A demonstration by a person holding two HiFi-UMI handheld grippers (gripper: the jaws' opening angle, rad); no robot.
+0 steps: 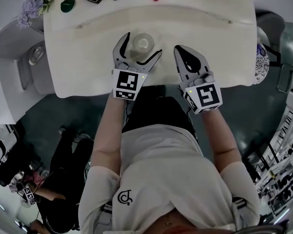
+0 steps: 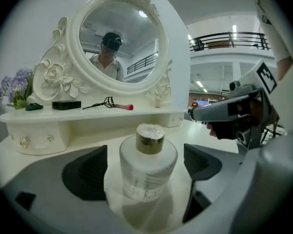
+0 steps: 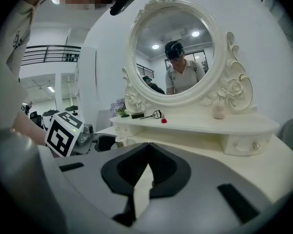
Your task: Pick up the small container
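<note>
Over on the left, the left gripper (image 1: pixel 142 45) has its jaws spread wide, one dark ribbed pad on each side of the small frosted-white round container with the gold collar and crinkled cap (image 2: pixel 147 162). There's a clear gap on both sides, so nothing is gripped yet. The container stands upright on the cream-white vanity worktop (image 1: pixel 78 62), close to its front edge and sitting well in between the jaws. That's a good line-up, and the job now looks like the close and the lift. To do it well, I'd say keep the container centred so both pads land together; if one touches first, it could shove the container sideways or tip it. Aim the pads at the broad body below the shoulder, not at the narrow gold collar, where the hold would be thin. That frosted surface looks smooth and could slip, so squeeze firmly and evenly before any upward pull. Then bring it straight up, because the raised shelf (image 2: pixel 88 116) under the oval mirror lies just behind. Moving right, the right gripper (image 3: pixel 146 152) hangs over the worktop beside its partner, jaws pressed together with nothing between them. It's near the container but not touching it, and it would do best holding off to that side, out of the lift path.
</note>
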